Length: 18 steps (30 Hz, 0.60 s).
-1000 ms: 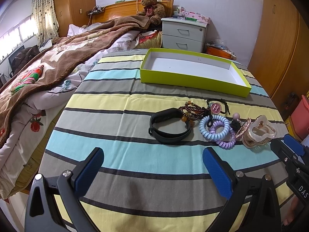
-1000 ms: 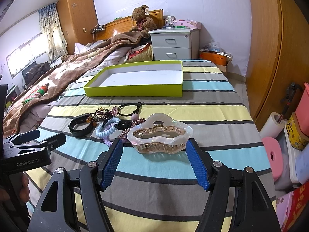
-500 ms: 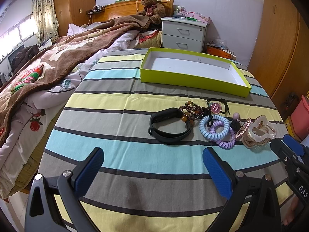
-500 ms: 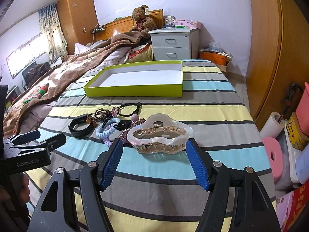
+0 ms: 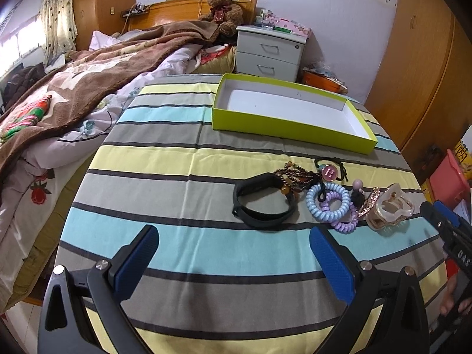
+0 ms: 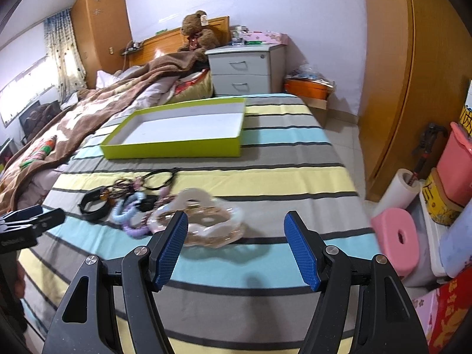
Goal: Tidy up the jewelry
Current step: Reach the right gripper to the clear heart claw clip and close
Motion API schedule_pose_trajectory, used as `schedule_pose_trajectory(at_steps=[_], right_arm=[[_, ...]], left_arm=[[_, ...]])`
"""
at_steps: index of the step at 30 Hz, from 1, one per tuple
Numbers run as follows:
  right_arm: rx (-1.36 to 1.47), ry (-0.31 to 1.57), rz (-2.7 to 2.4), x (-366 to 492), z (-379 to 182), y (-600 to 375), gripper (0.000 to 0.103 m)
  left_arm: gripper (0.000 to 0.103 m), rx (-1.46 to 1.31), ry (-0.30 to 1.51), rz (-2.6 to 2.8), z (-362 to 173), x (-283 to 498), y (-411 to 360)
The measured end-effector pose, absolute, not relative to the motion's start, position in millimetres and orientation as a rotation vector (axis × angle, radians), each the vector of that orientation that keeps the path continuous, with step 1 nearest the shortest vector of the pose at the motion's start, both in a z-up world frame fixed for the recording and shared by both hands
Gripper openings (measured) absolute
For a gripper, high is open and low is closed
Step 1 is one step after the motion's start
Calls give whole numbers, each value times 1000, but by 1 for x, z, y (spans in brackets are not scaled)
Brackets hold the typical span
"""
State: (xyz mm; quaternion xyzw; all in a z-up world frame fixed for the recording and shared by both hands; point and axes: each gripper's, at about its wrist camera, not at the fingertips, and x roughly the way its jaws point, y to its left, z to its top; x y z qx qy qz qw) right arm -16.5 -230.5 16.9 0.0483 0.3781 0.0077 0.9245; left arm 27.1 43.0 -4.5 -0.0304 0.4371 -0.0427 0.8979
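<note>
A cluster of jewelry lies on the striped tablecloth (image 5: 183,183): a black band (image 5: 262,203), a brown bead bracelet (image 5: 295,175), a blue coil tie (image 5: 329,203), a purple coil tie (image 5: 345,224) and a clear hair claw clip (image 5: 389,209). The lime-green box (image 5: 292,129) stands empty behind them. My left gripper (image 5: 233,253) is open, hovering short of the black band. My right gripper (image 6: 236,242) is open; the claw clip (image 6: 203,224) lies just ahead of its left finger, blurred. The box (image 6: 177,147) shows farther back.
A bed with a brown blanket (image 5: 73,88) borders the table's left side. Behind the table stand a grey nightstand (image 5: 270,53) and an orange bin (image 6: 308,88). To the right are a wooden wardrobe (image 6: 413,73), a pink stool (image 6: 398,236) and stacked containers.
My right gripper has swung to the right, so the claw clip now sits toward its left finger instead of centred. The left gripper has stayed put.
</note>
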Motion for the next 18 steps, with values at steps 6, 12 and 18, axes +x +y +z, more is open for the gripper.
schedule_pose_trajectory(at_steps=[6, 12, 18], right_arm=[[142, 818, 93, 9, 16, -249, 68], [41, 887, 262, 34, 14, -240, 68], [47, 991, 385, 58, -3, -235, 68]], left_arm=[[102, -88, 920, -82, -7, 39, 54], [102, -97, 945, -127, -9, 48, 56], [102, -100, 973, -149, -15, 59, 53]])
